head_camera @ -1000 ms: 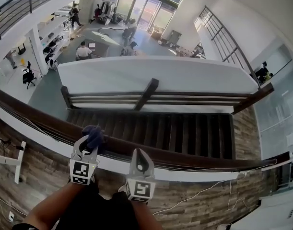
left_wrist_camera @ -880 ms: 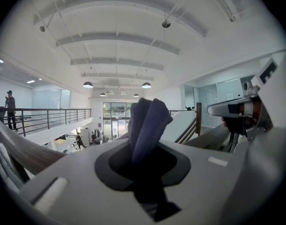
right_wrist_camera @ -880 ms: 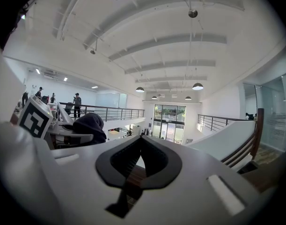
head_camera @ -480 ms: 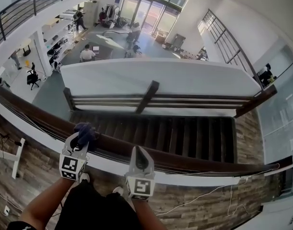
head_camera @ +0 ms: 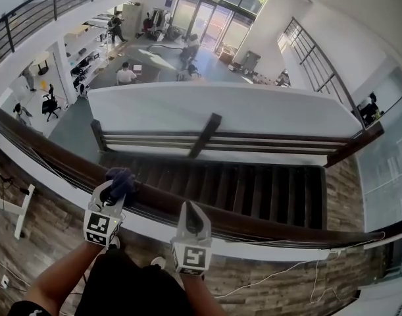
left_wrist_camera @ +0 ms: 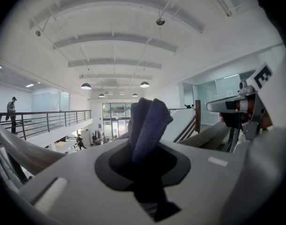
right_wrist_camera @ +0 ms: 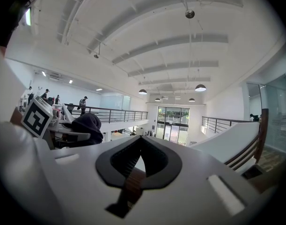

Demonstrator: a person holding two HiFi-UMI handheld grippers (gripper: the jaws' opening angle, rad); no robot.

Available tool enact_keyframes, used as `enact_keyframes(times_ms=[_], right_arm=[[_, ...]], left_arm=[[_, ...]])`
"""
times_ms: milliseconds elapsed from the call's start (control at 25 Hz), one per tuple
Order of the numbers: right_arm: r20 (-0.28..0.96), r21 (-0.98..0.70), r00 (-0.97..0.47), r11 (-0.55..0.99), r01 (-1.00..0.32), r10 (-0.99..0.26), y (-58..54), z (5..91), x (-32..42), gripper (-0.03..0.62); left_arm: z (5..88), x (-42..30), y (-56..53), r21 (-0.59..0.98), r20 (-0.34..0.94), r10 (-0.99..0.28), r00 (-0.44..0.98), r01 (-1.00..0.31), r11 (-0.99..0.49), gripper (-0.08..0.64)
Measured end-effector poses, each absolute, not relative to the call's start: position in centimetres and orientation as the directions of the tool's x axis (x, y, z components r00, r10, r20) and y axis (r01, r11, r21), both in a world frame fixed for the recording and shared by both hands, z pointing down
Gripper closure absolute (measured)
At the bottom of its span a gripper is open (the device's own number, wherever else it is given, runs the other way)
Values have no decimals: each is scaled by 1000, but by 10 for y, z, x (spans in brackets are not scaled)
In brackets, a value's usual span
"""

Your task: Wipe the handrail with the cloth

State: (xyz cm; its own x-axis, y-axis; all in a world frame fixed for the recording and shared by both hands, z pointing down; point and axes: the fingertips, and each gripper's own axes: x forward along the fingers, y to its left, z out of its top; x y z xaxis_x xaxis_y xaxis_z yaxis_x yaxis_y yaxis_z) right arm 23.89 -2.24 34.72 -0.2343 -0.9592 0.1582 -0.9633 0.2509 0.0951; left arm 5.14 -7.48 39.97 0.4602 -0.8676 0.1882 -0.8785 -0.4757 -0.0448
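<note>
One cloth (head_camera: 124, 176): clamped in left gripper (head_camera: 118, 188) jaws, pressed on handrail (head_camera: 266, 226)
Right gripper (head_camera: 190, 210): jaws closed, nothing gripped, handrail beneath

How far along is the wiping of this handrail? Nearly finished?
Done: the cloth is picked up, clamped in the left gripper's jaws. In hand: it sits on the handrail, towards the left end. Left: the long stretch to the right. No wiped patch shows, so I can't tell how much is cleaned. The right gripper hovers shut and empty by the rail.
</note>
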Motion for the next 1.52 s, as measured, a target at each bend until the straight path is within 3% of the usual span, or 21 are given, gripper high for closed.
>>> enact_keyframes(times_ms=[1320, 1520], right_arm=[[148, 47, -177, 186, -981, -973, 0, 354, 296, 591], [58, 135, -225, 231, -964, -973, 1, 326, 287, 591]], left_arm=[[400, 154, -48, -22, 160, -809, 565, -817, -576, 491], [390, 151, -50, 3, 127, -817, 563, -824, -567, 500]])
